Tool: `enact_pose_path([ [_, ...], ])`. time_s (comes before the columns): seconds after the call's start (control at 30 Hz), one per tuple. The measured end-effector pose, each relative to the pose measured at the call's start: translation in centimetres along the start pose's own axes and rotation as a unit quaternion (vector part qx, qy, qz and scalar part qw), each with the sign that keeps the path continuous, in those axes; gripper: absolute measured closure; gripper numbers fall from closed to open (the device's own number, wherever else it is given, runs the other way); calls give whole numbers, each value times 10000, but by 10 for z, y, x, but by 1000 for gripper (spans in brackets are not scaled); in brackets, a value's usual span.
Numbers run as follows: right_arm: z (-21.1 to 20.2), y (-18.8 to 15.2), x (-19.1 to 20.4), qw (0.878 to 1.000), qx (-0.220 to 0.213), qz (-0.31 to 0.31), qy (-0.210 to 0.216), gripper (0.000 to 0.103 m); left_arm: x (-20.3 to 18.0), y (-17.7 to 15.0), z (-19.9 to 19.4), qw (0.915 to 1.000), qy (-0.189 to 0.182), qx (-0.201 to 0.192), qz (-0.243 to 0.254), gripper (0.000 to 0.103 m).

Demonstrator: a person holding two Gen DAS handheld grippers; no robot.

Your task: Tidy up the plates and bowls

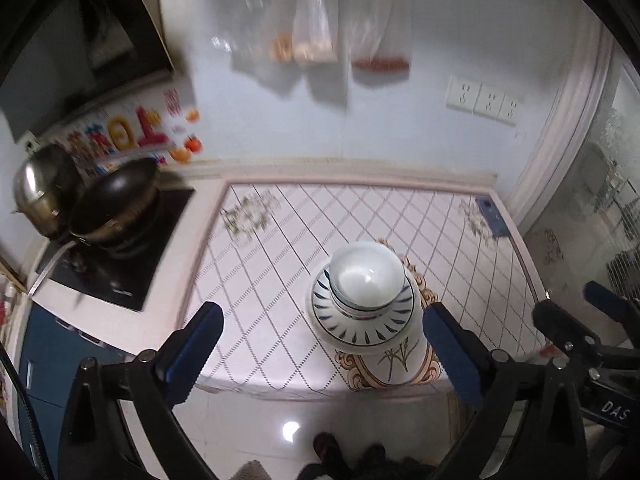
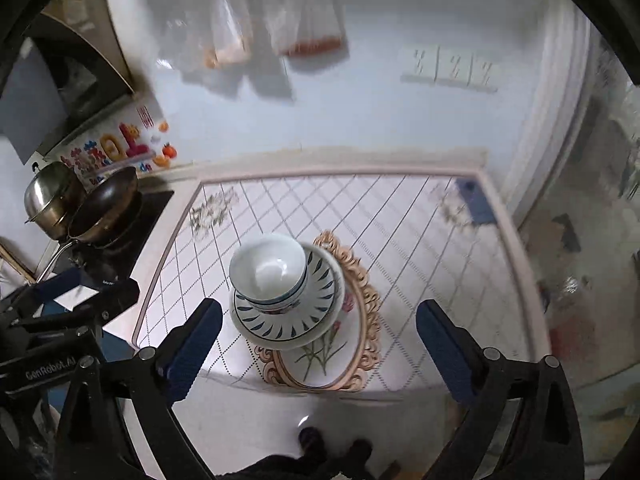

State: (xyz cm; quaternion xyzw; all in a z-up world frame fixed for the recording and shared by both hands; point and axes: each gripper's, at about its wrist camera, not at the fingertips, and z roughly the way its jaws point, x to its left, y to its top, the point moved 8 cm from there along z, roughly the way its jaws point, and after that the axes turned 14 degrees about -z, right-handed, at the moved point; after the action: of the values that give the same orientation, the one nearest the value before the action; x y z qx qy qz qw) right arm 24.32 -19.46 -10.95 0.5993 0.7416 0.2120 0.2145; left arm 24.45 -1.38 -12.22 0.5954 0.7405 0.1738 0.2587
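A white bowl (image 1: pixel 366 276) sits inside a stack of bowls whose rims show blue lines, and that stack rests on a plate (image 1: pixel 362 322) with dark blue leaf marks round its rim. The whole pile stands on the desk (image 1: pixel 280 248), near its front edge, on a cloth printed with a diamond grid; it partly covers an oval gilt-frame print with a flower sprig (image 2: pixel 324 350). The left hand-held gripper (image 1: pixel 322 354) hangs above the near edge with its blue-padded jaws spread wide and nothing between them. The right hand-held gripper (image 2: pixel 318 350) is likewise wide open and empty, apart from the pile. At far left a dark wok (image 1: pixel 116 204) and a steel pot (image 1: pixel 42 188) sit on a black hob. Wall sockets (image 1: pixel 484 100) are at far right, and a blue object (image 1: pixel 492 216) lies at the desk's far right corner.
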Motion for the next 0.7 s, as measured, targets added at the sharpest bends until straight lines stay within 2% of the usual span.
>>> enact_pose_path([
  [0.23,-76,-12,2,9976,-598,-268,-224,1,0,-15,-56,9989,110,-414,-176,0],
  [0.37,-104,-18,5,9949,-846,-461,-280,1,-1,-20,-80,9976,185,-645,-158,0],
  [0.5,-120,-25,5,9939,-926,-558,-208,0,-2,-26,-101,9951,326,-913,-194,0],
  [0.7,-130,-34,4,9934,-969,-583,-179,0,1,-36,-109,9947,411,-916,-233,0],
])
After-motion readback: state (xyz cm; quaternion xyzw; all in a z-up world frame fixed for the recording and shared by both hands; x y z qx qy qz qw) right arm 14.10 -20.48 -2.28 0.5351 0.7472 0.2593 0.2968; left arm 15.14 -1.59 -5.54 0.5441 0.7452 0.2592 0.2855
